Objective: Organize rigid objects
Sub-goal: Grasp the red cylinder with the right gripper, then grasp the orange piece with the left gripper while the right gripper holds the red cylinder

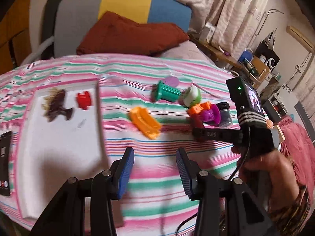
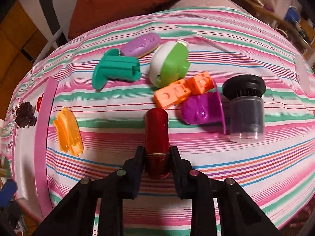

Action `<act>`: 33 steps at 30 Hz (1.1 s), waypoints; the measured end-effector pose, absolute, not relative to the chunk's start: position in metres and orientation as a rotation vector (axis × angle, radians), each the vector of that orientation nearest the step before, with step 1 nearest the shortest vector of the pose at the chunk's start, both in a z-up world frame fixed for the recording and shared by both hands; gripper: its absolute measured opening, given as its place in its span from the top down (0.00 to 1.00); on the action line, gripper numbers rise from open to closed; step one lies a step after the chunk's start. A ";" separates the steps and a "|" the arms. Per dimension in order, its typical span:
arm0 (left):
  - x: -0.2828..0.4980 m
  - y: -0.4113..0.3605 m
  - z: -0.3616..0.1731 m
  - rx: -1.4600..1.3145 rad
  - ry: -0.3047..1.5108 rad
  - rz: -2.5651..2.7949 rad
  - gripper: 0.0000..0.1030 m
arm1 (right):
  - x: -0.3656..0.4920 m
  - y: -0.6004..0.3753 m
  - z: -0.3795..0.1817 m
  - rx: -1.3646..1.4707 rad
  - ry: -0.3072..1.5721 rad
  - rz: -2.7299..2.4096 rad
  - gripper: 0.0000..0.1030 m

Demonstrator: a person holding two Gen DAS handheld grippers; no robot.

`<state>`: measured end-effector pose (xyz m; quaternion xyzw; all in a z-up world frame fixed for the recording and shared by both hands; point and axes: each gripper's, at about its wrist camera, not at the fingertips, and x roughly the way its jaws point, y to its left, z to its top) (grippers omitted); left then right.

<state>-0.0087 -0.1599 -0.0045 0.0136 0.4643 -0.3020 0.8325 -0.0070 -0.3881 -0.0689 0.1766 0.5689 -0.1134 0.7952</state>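
Both grippers differed: my right gripper [image 2: 157, 155] clamped the red tube [image 2: 157, 129] at lower centre, my left gripper [image 1: 155, 174] gaped empty.

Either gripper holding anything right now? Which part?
Right gripper is shut on the dark red cylinder, gripping its near end. Left gripper is open, holding nothing.

Left gripper [image 1: 155, 174] hangs open over the striped cloth [image 1: 157, 177], nothing between the blue pads [image 1: 126, 174]. White tray [image 1: 59, 147] on the left holds a red piece [image 1: 84, 100] and a brown toy [image 1: 57, 106]. Orange mould [image 1: 145, 124] lies farther out, right gripper [image 1: 198, 132] down among the toys at right.
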 end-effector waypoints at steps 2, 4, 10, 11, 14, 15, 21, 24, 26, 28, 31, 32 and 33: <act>-0.002 -0.173 -0.010 0.021 1.018 -0.630 0.57 | -0.010 -0.393 -0.069 0.387 1.224 -0.252 0.74; 0.009 -0.185 -0.018 -0.010 1.060 -0.613 0.57 | -0.010 -0.398 -0.070 0.407 1.224 -0.262 0.74; 0.041 -0.211 -0.043 -0.008 1.122 -0.518 0.57 | -0.013 -0.413 -0.073 0.476 1.217 -0.251 0.74; 0.046 -0.215 -0.047 -0.001 1.135 -0.503 0.57 | -0.013 -0.414 -0.073 0.478 1.217 -0.250 0.74; 0.061 -0.221 -0.059 -0.026 1.163 -0.464 0.57 | -0.014 -0.416 -0.073 0.473 1.218 -0.251 0.74; 0.065 -0.222 -0.062 -0.022 1.167 -0.460 0.57 | -0.013 -0.416 -0.073 0.467 1.219 -0.252 0.74; 0.073 -0.217 -0.073 -0.029 1.146 -0.464 0.64 | -0.010 -0.410 -0.075 0.450 1.225 -0.258 0.74; 0.071 -0.211 -0.073 -0.040 1.137 -0.485 0.74 | -0.010 -0.406 -0.073 0.434 1.223 -0.258 0.74; 0.068 -0.205 -0.073 -0.050 1.135 -0.488 0.76 | -0.010 -0.404 -0.072 0.423 1.221 -0.259 0.74; 0.063 -0.200 -0.072 -0.057 1.127 -0.502 0.76 | -0.008 -0.400 -0.074 0.414 1.220 -0.260 0.74; 0.059 -0.196 -0.071 -0.053 1.123 -0.512 0.76 | -0.007 -0.397 -0.075 0.403 1.215 -0.261 0.74; 0.058 -0.194 -0.070 -0.057 1.121 -0.512 0.76 | -0.006 -0.396 -0.075 0.399 1.213 -0.261 0.74; 0.057 -0.193 -0.070 -0.062 1.120 -0.515 0.76 | -0.006 -0.395 -0.075 0.395 1.211 -0.261 0.74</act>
